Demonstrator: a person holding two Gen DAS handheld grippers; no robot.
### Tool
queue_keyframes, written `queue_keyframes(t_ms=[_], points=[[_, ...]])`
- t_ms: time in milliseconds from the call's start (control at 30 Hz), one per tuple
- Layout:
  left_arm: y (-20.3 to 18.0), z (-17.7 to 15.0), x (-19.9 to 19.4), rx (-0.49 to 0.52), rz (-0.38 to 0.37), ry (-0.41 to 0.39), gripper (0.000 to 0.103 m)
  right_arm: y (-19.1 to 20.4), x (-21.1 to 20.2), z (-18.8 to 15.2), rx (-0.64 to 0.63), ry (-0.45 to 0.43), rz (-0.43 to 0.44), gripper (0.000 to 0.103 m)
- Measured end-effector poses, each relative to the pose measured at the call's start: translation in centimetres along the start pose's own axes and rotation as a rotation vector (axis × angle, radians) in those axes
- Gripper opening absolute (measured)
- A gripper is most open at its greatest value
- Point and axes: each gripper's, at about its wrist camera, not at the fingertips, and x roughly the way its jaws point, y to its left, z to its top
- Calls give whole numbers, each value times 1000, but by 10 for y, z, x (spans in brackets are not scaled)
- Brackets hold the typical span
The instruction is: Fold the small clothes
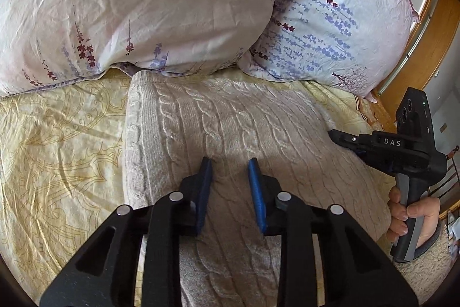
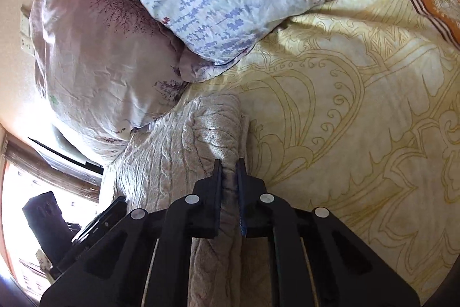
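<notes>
A beige cable-knit sweater [image 1: 230,123] lies folded on the yellow patterned bedsheet [image 1: 57,151]. My left gripper [image 1: 230,163] is open above the sweater's near part, with nothing between its blue pads. My right gripper [image 2: 229,164] is shut on the sweater's folded edge [image 2: 218,128], which runs between its fingers. In the left wrist view the right gripper [image 1: 336,135] reaches onto the sweater's right side, held by a hand [image 1: 408,216].
Two floral pillows [image 1: 138,7] [image 1: 330,19] lie against the sweater's far edge. A wooden bed frame [image 1: 425,53] runs along the right. Bare yellow sheet [image 2: 359,111] spreads beside the sweater. Dark furniture [image 2: 46,220] stands beyond the bed.
</notes>
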Motion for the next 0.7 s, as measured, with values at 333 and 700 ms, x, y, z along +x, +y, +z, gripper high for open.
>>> queue_keyframes(t_ms=[333,700], points=[[-11,-44,-67,113,-34,-175,47,61,-71,-63,-364,-132,-84,28],[-6,-98,-83,293,176,-136,49,18,-78,-96,-230,-52,18,50]])
